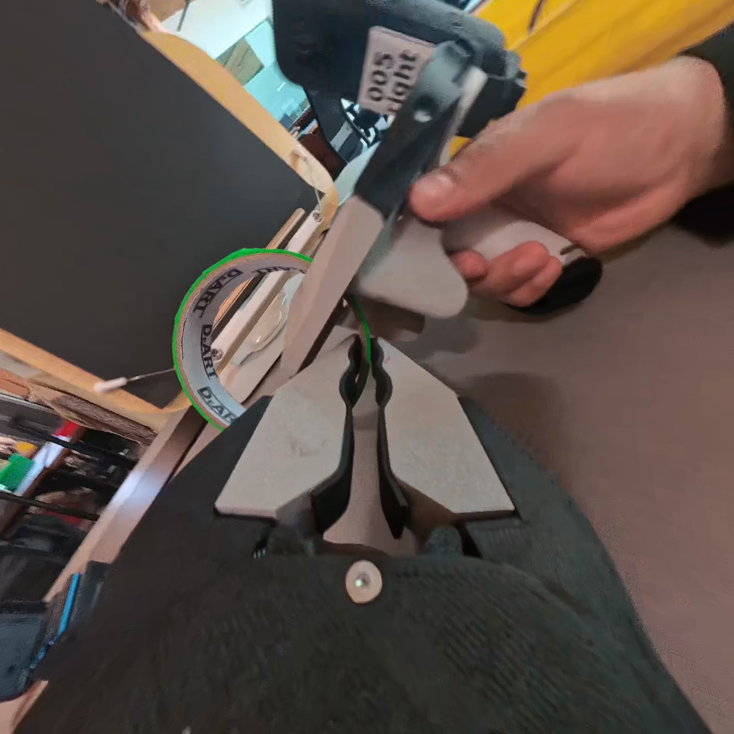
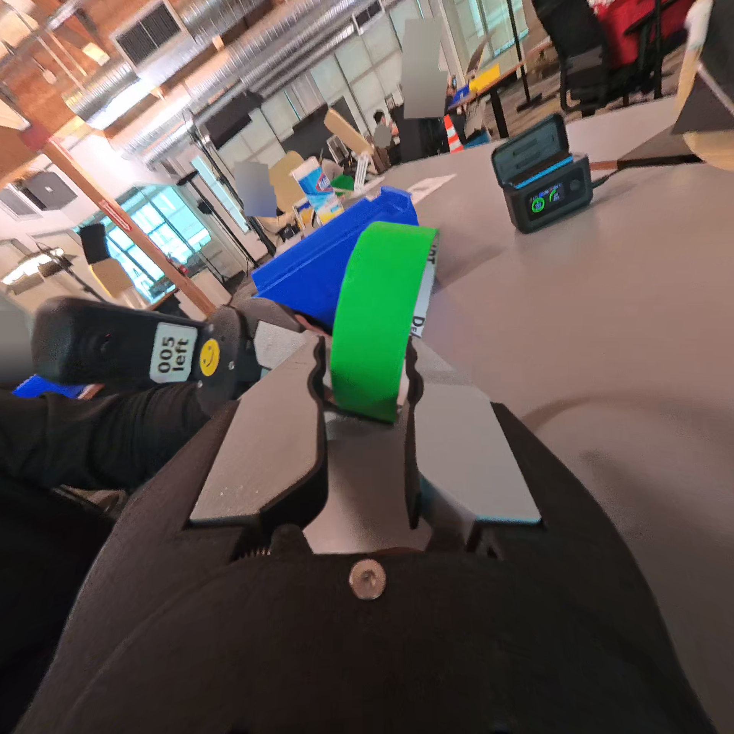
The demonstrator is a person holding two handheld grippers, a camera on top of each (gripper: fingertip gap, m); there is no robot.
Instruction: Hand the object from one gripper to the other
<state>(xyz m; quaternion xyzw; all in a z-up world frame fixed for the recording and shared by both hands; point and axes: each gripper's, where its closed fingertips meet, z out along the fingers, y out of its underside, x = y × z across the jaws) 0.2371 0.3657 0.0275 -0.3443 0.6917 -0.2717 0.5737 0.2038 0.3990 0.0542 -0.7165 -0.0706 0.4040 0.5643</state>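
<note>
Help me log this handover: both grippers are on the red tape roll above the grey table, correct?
Not quite: the tape roll is green, not red, as the right wrist view shows plainly. The rest holds: the left gripper and right gripper both have it between their fingers above the grey table.

Bright green tape roll with pale, perhaps grey inner face; blue bin; grey table
</note>
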